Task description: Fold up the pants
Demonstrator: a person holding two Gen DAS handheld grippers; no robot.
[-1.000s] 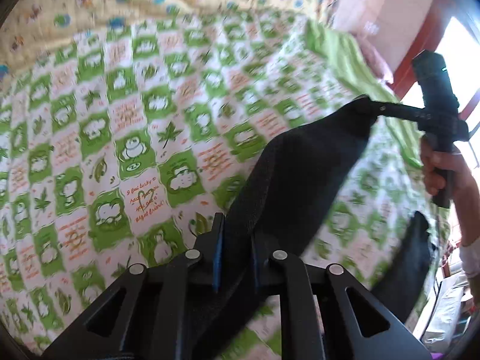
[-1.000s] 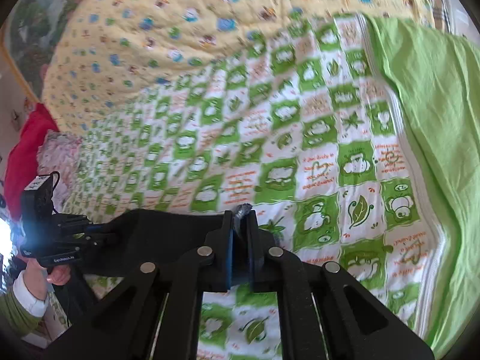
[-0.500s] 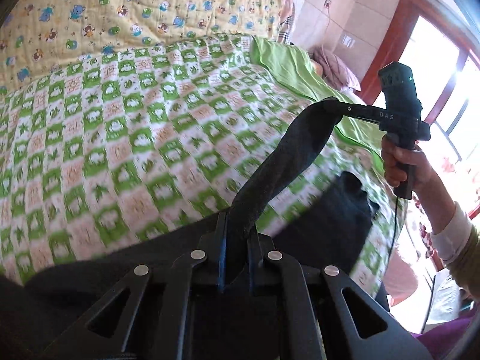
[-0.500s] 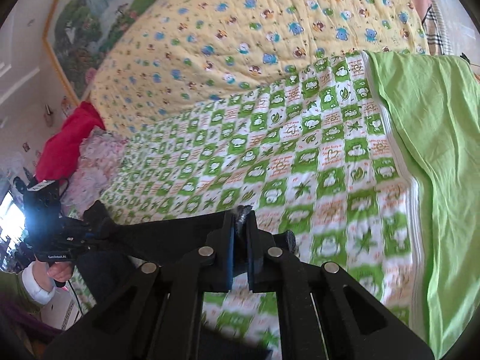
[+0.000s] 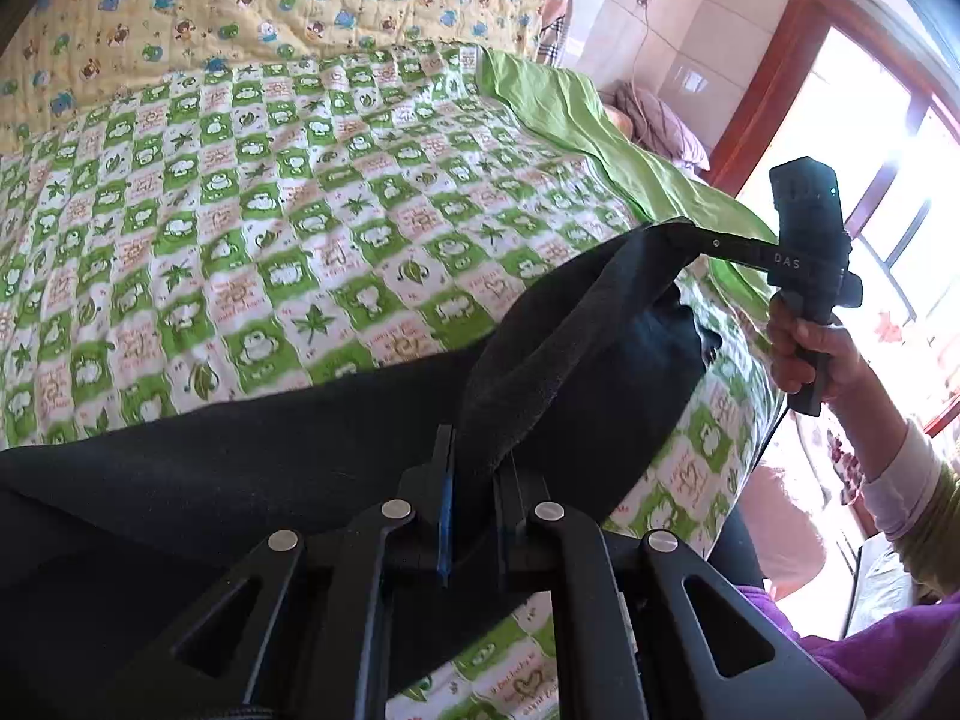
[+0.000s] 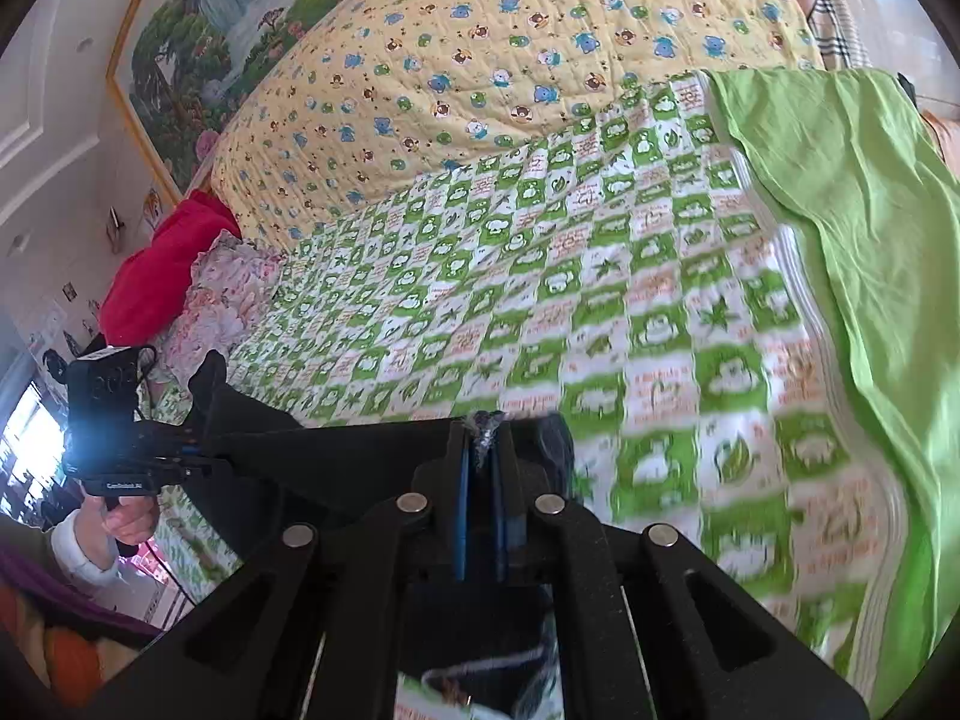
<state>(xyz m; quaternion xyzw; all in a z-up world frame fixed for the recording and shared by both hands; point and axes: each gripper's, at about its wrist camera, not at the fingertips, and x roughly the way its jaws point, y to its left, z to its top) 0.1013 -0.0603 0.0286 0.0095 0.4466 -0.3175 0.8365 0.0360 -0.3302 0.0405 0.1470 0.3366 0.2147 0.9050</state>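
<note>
Since a second ago I've hoisted the black pants (image 5: 576,324) higher off the checked quilt (image 5: 270,240), the band now stretched toward two o'clock. My left gripper (image 5: 474,456) and right gripper (image 6: 483,450) each pinch an edge; I judge I'm ready to lay them flat.

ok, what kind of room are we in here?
Most likely a home bedroom. A bed under a green-and-white checkered quilt, a yellow cartoon-print quilt heaped behind it, a framed landscape picture on the wall. Black pants held over the bed.
</note>
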